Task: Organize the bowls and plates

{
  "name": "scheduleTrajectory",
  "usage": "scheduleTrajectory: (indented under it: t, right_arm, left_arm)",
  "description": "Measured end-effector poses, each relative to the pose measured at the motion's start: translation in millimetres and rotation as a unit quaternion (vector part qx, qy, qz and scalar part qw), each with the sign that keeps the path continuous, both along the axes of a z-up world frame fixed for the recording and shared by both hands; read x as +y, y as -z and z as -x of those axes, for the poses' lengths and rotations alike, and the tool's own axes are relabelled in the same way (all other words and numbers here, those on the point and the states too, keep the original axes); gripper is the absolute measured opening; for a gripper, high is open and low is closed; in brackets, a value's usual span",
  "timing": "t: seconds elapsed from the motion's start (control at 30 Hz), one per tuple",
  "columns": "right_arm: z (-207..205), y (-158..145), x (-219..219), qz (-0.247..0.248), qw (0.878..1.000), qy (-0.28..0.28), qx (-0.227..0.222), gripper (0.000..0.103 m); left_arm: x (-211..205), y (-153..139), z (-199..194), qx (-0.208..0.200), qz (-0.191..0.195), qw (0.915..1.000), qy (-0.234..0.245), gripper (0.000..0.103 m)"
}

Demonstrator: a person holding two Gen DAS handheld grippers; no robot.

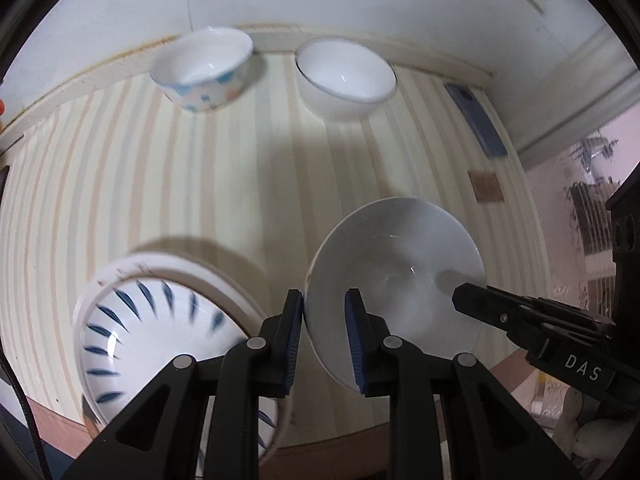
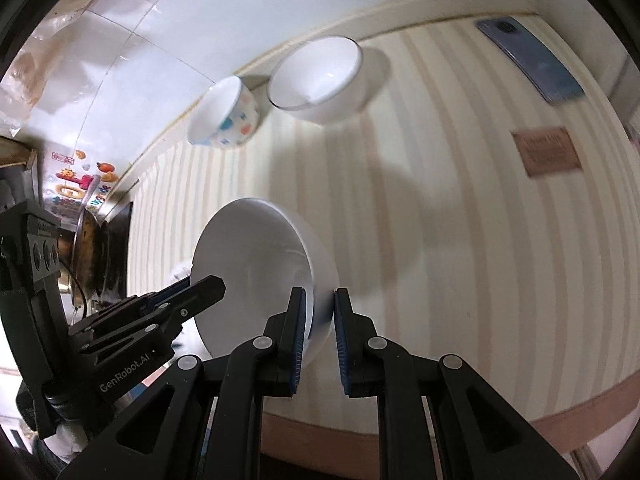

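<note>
A plain white bowl hangs tilted above the striped table, gripped on opposite rims by both grippers. My left gripper is shut on its near rim. My right gripper is shut on the other rim of the same bowl; its finger shows in the left wrist view. A blue-leaf bowl sits in a white plate at lower left. A colour-spotted bowl and a white bowl with a dark rim stand at the back.
A blue phone and a brown card lie on the striped table at the right. The wall runs behind the bowls. A dark appliance stands at the table's left end.
</note>
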State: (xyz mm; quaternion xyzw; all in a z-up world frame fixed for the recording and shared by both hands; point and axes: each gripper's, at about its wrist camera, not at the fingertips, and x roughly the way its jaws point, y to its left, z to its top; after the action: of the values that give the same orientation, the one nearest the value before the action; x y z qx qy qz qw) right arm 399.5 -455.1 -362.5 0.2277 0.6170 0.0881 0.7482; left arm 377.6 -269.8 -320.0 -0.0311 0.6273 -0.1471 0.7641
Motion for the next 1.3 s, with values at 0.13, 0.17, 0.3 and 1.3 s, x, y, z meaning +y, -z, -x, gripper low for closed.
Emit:
scheduleTrajectory:
  t: [0.13,0.17,0.3,1.3]
  right_arm:
    - [17.6,24.0,-13.8,-0.007,1.0,0.008,0.018,0.016]
    - [20.9,29.7,-16.5,-0.009,1.0,0.01,0.022,0.016]
    - [34.2,45.5,-26.8,-0.015,0.999,0.02,0.033,0.016]
    - [-130.3,-15.9,-86.9,-0.07,0.993,0.083,-0.054,0.057]
  left_arm:
    - [-14.3,15.3,9.0,0.015,-0.008,0.9998,0.009,0.019]
    - [-18.9,19.4,10.9,0.017,-0.013,0.9996,0.015,0.019]
    - [-32.1,27.7,17.5,0.018,-0.029,0.9989,0.032,0.019]
    - [-5.2,-15.8,-171.7,-0.02,-0.031,0.9945,-0.098,0.047]
